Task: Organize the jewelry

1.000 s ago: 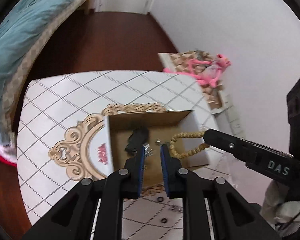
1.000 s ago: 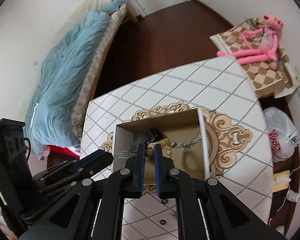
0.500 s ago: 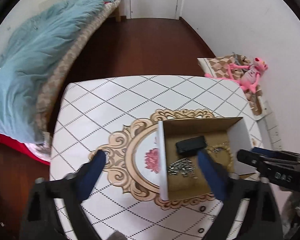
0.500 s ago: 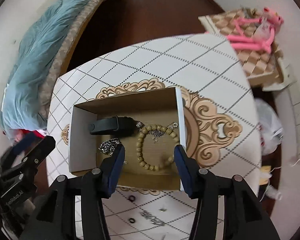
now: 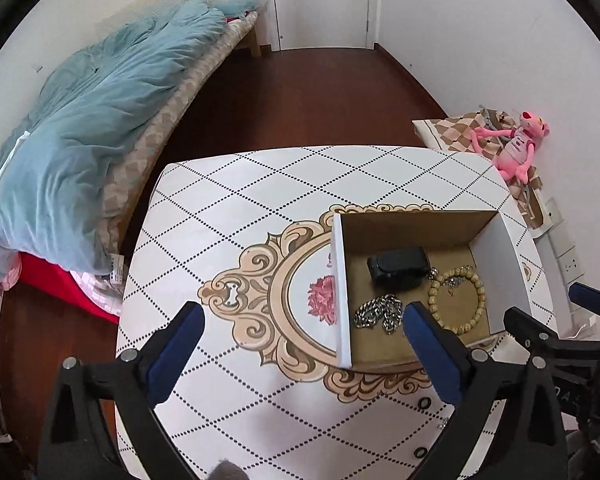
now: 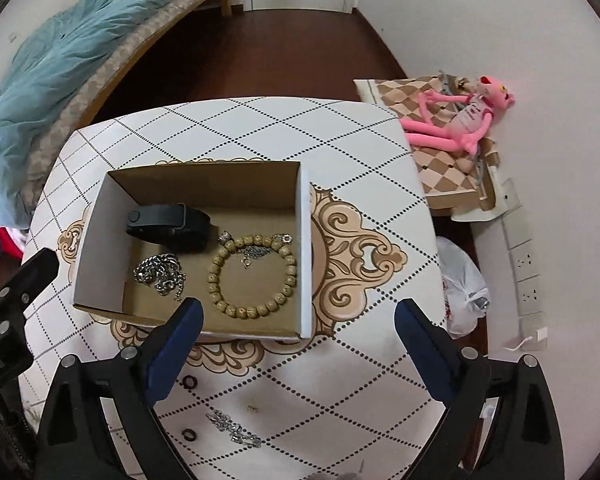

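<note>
Gaping empty, both tools (image 5: 300, 330) (image 6: 296, 326) above cardboard box (image 6: 100, 220) of round wooden beads (image 6: 252, 276).

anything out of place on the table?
Yes. A small silver chain, two black rings and a tiny bead lie loose on the table, outside the cardboard box holding the other jewelry. Both grippers are open, empty.

Beyond my bench, a rumpled teal duvet (image 5: 100, 120) covers a bed along the wall. A pink plush panther (image 6: 456, 116) sprawls on a checkered cushion (image 6: 440, 168), near a white plastic bag (image 6: 462, 284).
</note>
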Demonstrator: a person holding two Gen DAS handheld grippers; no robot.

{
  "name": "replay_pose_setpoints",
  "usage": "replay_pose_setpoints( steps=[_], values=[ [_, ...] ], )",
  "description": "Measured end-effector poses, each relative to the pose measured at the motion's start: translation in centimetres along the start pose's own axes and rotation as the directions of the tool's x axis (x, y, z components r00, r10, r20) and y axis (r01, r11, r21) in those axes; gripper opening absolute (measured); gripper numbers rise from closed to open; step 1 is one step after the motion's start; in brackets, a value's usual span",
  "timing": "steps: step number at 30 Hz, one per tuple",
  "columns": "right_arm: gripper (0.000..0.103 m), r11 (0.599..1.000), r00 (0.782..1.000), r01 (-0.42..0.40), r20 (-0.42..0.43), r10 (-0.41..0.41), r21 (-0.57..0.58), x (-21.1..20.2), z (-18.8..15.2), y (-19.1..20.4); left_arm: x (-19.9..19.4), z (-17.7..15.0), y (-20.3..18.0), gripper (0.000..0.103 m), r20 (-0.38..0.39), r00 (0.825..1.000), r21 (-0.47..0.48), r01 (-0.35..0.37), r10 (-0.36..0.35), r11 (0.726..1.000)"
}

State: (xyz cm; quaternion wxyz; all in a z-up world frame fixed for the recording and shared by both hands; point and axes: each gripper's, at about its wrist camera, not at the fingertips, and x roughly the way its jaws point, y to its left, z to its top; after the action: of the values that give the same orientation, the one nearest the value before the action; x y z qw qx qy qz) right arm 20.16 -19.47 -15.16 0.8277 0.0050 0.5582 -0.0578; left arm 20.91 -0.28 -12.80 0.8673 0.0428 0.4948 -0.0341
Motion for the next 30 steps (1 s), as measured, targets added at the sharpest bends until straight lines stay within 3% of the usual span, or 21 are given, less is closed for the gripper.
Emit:
replay_pose_setpoints(
  steps=[12, 30],
  values=[
    [0.098, 0.999, 0.996, -0.007, 0.09, 0.004, 0.032, -4.8, -1.7, -0.1, -4.5, -1.4, 0.0, 0.101, 0.044, 0.999, -0.02, -0.002, 0.003, 1.0],
    [0.098, 0.998, 0.965, -0.012, 0.263, -0.006, 0.066, -15.4, -6.4, 0.1, -13.7, -4.3, 0.2, 0.101, 0.147, 0.989, -0.021, 0.0, 0.003, 1.0]
  ],
)
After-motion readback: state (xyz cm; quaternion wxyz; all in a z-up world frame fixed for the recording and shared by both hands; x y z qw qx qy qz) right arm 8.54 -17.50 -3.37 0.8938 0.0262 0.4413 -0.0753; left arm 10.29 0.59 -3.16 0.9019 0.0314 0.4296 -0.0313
